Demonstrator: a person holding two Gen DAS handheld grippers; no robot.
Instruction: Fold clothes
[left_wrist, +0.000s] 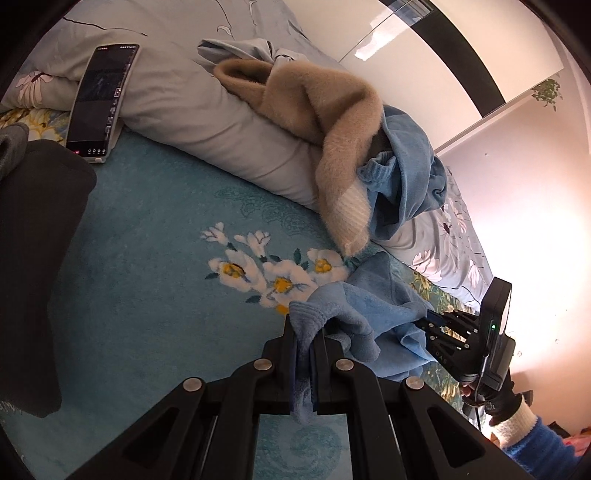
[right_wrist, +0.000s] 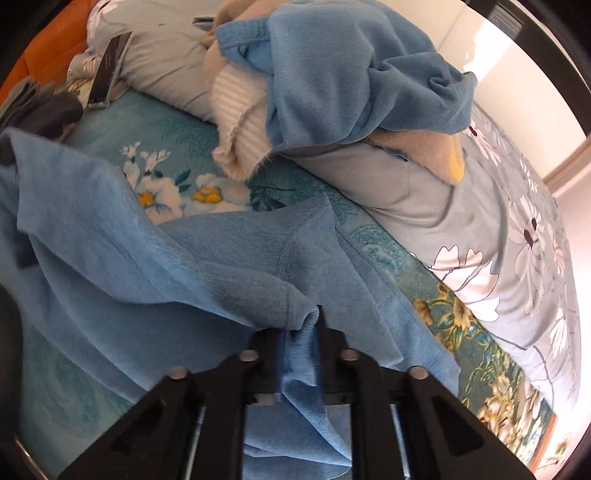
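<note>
A light blue fleece garment lies rumpled on the teal floral bedspread. My left gripper is shut on its ribbed cuff, and the cloth hangs down between the fingers. My right gripper is shut on a bunched fold of the same garment, with the fabric draped through the jaws. In the left wrist view the right gripper shows at the garment's right side, held by a gloved hand in a blue sleeve.
A grey pillow carries a heap of beige fleece and a darker blue garment. A phone leans against the pillow. Dark clothing lies at the left. A floral duvet lies to the right.
</note>
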